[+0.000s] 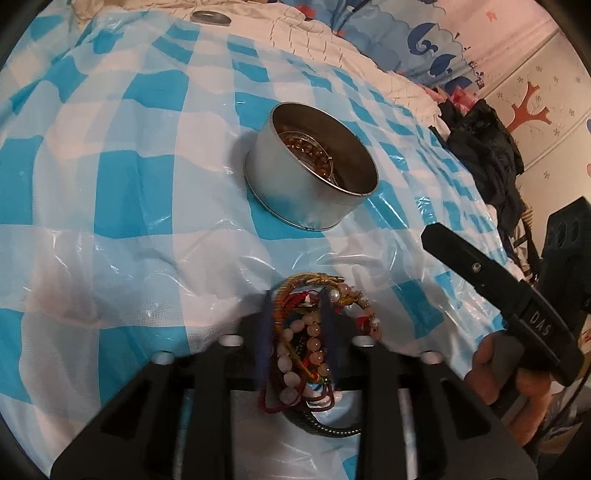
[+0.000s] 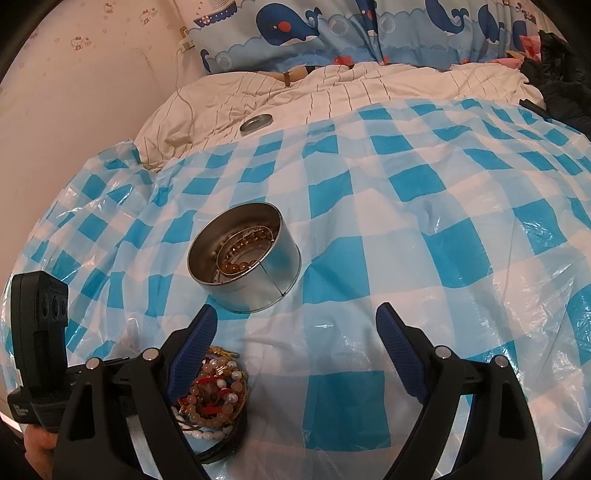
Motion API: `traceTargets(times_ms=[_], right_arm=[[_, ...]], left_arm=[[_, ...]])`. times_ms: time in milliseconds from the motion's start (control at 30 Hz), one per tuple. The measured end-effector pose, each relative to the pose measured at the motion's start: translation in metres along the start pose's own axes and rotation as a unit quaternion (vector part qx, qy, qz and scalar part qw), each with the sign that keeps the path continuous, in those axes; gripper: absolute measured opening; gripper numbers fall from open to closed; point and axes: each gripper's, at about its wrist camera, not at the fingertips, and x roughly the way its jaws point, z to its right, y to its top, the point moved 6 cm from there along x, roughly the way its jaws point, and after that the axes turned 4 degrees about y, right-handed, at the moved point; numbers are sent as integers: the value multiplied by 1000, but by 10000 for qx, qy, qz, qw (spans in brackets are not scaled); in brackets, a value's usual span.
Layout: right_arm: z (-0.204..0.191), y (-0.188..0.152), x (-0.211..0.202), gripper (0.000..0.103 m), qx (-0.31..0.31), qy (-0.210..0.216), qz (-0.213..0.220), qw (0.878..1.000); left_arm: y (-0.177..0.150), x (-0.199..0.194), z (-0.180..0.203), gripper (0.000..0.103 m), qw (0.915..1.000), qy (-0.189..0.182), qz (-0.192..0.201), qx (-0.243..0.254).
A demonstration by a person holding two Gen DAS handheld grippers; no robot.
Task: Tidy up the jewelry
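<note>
A pile of bead bracelets and cords (image 1: 314,332) lies on the blue-and-white checked plastic sheet (image 1: 110,184). My left gripper (image 1: 295,295) is shut on the pile of bracelets, its blue pads pressed into the beads. A round metal tin (image 1: 310,170) stands beyond it with a brown bead bracelet and a thin bangle inside. In the right wrist view the tin (image 2: 243,254) sits ahead-left, and the pile (image 2: 214,398) lies beside the left finger. My right gripper (image 2: 295,317) is open and empty above the sheet.
The tin's lid (image 2: 256,123) lies on the striped white quilt (image 2: 369,85) at the far edge. Dark clothes (image 1: 487,147) are heaped at the right. A whale-print curtain (image 2: 332,29) hangs behind the bed.
</note>
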Motion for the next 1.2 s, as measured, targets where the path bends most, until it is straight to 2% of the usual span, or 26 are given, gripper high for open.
traceTargets(times_ms=[67,433,667,867,1200], right_arm=[[0,0,1,84,-2,-7,-15,10000],[-4,-10,12,84,-147,-30,-305,9994],[-22,-28,32,84,-547,122,-822,9950],[-28,-32,40,84,-518,217,-767,9955],[-42,-26,51,87,-473,296,-579,9968]], left_arm=[[3,-3,-1,3,9999,-81,37,-81],[22,-35,-6,2,9986,-214,468,-151],[34,-64,-26,2,9953,-305,839,-372],[42,-86,-23,2,9910,-658,1118,-335],[42,-114,-49,2,9858,-589,1448,-606]])
